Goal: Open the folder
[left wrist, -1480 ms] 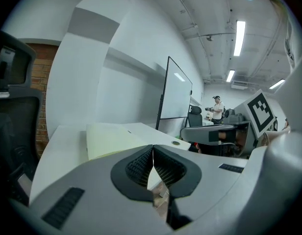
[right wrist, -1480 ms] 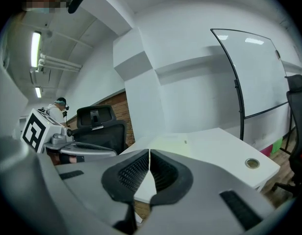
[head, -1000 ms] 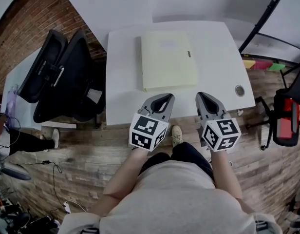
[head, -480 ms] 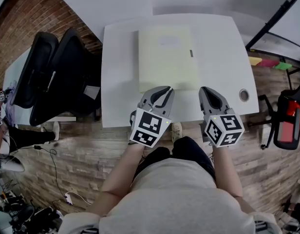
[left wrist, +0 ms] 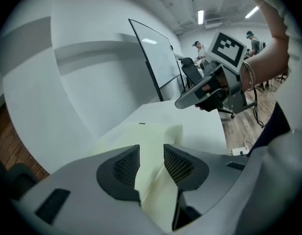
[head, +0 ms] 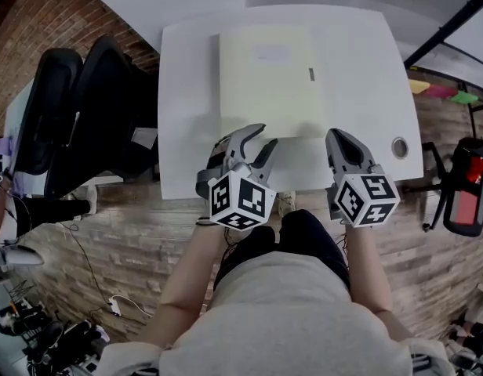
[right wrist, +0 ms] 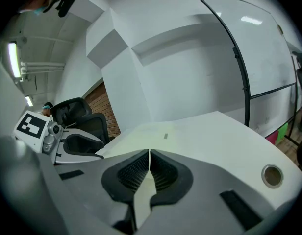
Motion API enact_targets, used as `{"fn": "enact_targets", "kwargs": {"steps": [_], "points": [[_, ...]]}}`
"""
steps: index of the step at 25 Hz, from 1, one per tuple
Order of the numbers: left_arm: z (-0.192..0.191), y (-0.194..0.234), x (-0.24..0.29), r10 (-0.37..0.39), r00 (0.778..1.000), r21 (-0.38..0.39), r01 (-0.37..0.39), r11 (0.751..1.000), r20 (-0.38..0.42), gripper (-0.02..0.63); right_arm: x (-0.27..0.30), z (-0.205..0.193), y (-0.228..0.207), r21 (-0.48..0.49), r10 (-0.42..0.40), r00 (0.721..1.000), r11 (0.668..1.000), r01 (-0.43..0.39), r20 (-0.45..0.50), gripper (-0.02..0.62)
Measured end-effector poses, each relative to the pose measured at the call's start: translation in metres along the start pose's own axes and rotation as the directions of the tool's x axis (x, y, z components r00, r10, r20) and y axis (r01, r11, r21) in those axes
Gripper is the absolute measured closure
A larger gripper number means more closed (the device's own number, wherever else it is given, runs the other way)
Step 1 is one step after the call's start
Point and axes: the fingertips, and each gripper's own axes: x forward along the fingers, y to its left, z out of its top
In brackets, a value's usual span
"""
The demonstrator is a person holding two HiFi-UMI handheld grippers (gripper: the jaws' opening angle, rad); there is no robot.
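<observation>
A pale yellow folder (head: 265,81) lies closed and flat on the white table (head: 359,77), with a small dark tab near its right edge. My left gripper (head: 262,138) hovers at the folder's near left corner. It is rolled to one side and its jaws are opening, with nothing gripped between them. In the left gripper view the folder (left wrist: 158,131) shows through the gap of the left gripper (left wrist: 152,153). My right gripper (head: 336,136) sits just off the folder's near right corner, jaws shut and empty. The right gripper (right wrist: 149,154) points at the folder (right wrist: 151,130).
Black office chairs (head: 77,116) stand against the table's left side. A round cable grommet (head: 400,147) sits near the table's right front corner. A red and black chair (head: 469,194) is at the far right. A whiteboard (right wrist: 259,53) stands behind the table.
Both grippers have moved forward and down to the folder's near edge. The left gripper has rolled over and its jaws have gone from shut to open.
</observation>
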Motion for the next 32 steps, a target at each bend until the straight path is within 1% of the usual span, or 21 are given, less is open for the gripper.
{"fn": "enact_targets", "kwargs": {"steps": [4,7,11,15,18,20,29,32], "points": [[-0.009,0.0,0.007,0.012,0.999,0.117,-0.006,0.993,-0.051,0.442,0.005,0.0,-0.008,0.005,-0.003,1.0,1.0,0.003,-0.011,0.572],[-0.015,0.0,0.011,0.022,0.996,0.175,-0.007,0.985,-0.084,0.417,0.01,-0.001,-0.012,0.01,-0.002,1.0,1.0,0.002,-0.016,0.572],[-0.025,-0.001,0.015,0.033,0.992,0.24,-0.003,0.971,-0.12,0.405,0.018,-0.005,-0.015,0.017,-0.002,1.0,1.0,0.002,-0.03,0.572],[-0.031,0.001,0.018,0.05,0.989,0.265,-0.012,0.964,-0.137,0.405,0.026,-0.011,-0.023,0.024,-0.014,0.999,1.0,0.015,-0.049,0.572],[-0.034,0.001,0.022,0.06,0.987,0.31,-0.01,0.951,-0.151,0.405,0.033,-0.015,-0.028,0.044,-0.02,0.998,0.999,0.022,-0.058,0.572],[-0.034,0.0,0.024,0.061,0.986,0.327,-0.007,0.945,-0.153,0.404,0.036,-0.016,-0.03,0.065,-0.018,0.998,0.998,0.022,-0.062,0.571],[-0.03,-0.005,0.027,0.065,0.988,0.347,-0.012,0.938,-0.142,0.405,0.047,-0.021,-0.035,0.132,0.023,0.997,0.991,-0.013,-0.07,0.569],[-0.032,-0.004,0.028,0.066,0.987,0.336,-0.013,0.942,-0.145,0.405,0.051,-0.025,-0.033,0.137,0.038,0.996,0.99,-0.027,-0.082,0.537]]}}
